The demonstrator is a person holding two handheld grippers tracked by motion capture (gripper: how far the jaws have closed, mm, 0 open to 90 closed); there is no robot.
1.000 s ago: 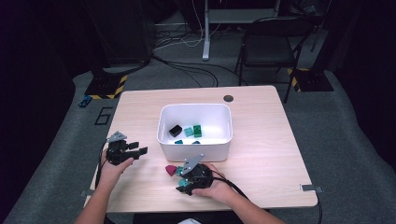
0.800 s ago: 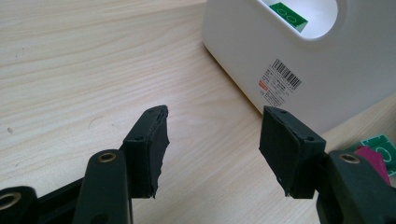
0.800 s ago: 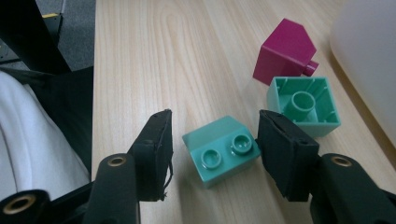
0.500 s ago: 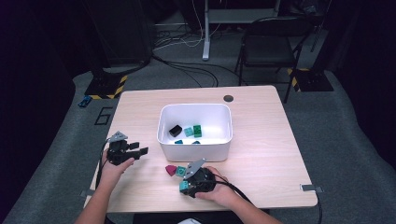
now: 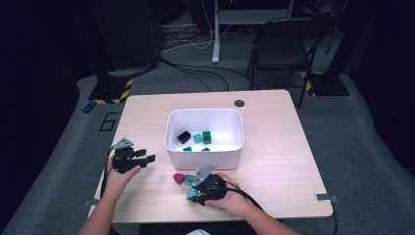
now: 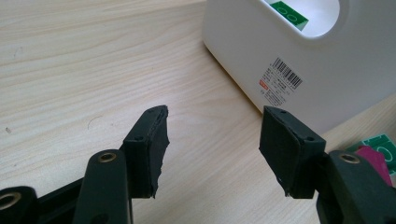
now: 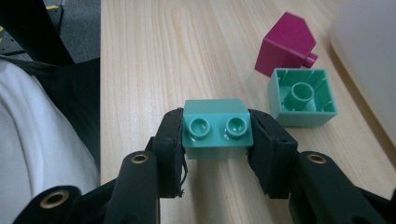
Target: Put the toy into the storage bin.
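Note:
My right gripper (image 7: 215,140) is shut on a teal two-stud brick (image 7: 216,128), held just above the wooden table (image 5: 274,161) in front of the white bin (image 5: 204,156). Beyond it lie an upturned teal brick (image 7: 302,98) and a magenta block (image 7: 285,44). In the high view the right gripper (image 5: 195,193) sits near the table's front edge, with the magenta block (image 5: 178,178) just to its left. My left gripper (image 5: 146,156) is open at the table's left side, its jaws empty and aimed at the bin (image 6: 299,56).
Inside the bin lie a black brick (image 5: 184,137) and several green and teal bricks (image 5: 203,137). A round dark hole (image 5: 239,103) sits near the table's far edge. A chair (image 5: 281,49) and floor cables stand beyond the table.
The right gripper has drawn back toward the table's front edge with the teal brick in its jaws. The left gripper has stayed where it was.

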